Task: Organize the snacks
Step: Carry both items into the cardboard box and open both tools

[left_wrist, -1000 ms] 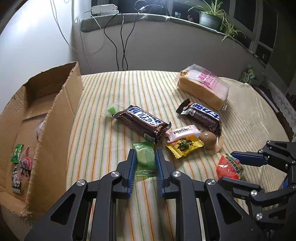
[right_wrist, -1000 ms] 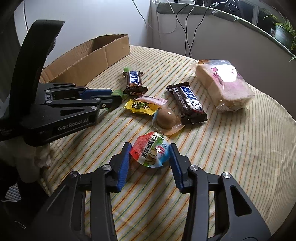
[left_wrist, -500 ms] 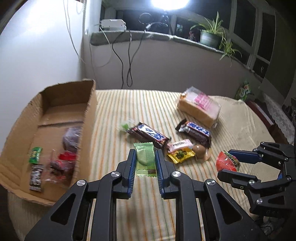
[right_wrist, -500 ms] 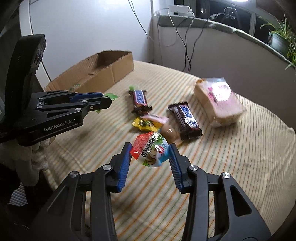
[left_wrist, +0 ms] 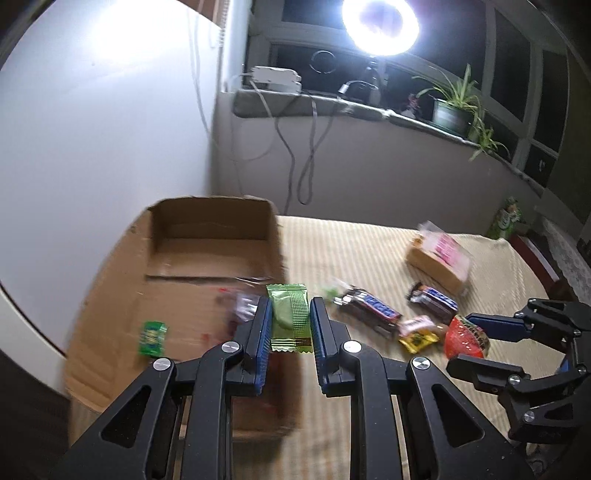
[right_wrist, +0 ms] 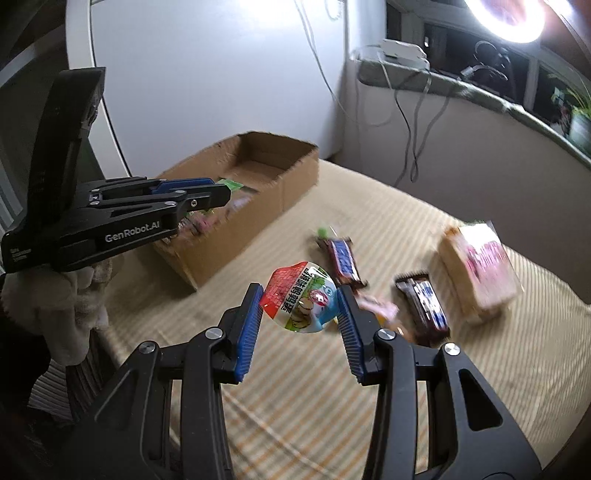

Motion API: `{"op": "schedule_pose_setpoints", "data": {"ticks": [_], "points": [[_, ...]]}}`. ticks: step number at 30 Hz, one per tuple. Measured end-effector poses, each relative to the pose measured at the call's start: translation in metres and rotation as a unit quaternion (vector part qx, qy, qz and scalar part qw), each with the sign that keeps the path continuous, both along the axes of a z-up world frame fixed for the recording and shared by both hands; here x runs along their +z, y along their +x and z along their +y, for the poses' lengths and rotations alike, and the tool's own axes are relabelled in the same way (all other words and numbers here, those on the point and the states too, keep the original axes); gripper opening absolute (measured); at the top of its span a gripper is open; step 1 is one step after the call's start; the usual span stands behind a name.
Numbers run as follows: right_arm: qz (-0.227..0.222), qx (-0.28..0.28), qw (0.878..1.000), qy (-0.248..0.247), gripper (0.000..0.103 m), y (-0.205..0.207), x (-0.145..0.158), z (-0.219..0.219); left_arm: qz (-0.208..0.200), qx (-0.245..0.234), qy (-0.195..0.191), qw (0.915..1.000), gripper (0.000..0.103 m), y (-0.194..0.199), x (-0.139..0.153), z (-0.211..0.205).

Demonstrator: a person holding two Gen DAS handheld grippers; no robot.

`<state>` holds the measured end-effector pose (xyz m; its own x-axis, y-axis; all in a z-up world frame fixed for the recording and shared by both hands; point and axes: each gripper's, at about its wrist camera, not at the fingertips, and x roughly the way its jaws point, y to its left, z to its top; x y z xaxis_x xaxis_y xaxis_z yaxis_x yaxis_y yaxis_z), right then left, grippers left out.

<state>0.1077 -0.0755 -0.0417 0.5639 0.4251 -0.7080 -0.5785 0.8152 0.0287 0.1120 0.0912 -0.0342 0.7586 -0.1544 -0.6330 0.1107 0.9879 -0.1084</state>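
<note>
My right claw [right_wrist: 300, 314] fills the lower frame, its blue pads clamped on a round red, white and blue snack packet [right_wrist: 299, 300] lifted above the striped desk [right_wrist: 303, 398]. At nine o'clock my left claw [right_wrist: 218, 192] pinches a green wrapper [right_wrist: 229, 183] over an open cardboard box [right_wrist: 258, 177]. Toward three o'clock lie two dark chocolate bars [right_wrist: 341, 260] [right_wrist: 424, 306] and a wrapped bread loaf [right_wrist: 478, 269]. A ring light [right_wrist: 504, 16] glares at one o'clock.
</note>
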Motion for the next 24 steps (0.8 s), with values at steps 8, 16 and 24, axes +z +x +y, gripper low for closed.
{"op": "schedule_pose_setpoints", "data": {"ticks": [8, 16, 24], "points": [[-0.006, 0.027, 1.0, 0.009, 0.043, 0.014, 0.009, 0.045, 0.002, 0.026, 0.003, 0.9997, 0.019, 0.017, 0.003, 0.037], [-0.001, 0.053, 0.999, 0.012, 0.043, 0.029, 0.004, 0.086, 0.009, 0.035, -0.002, 0.9993, 0.019, 0.042, 0.002, 0.06], [0.009, 0.078, 0.997, 0.009, 0.043, 0.044, -0.006, 0.119, 0.016, 0.04, -0.007, 0.999, 0.019, 0.06, -0.003, 0.073]]}}
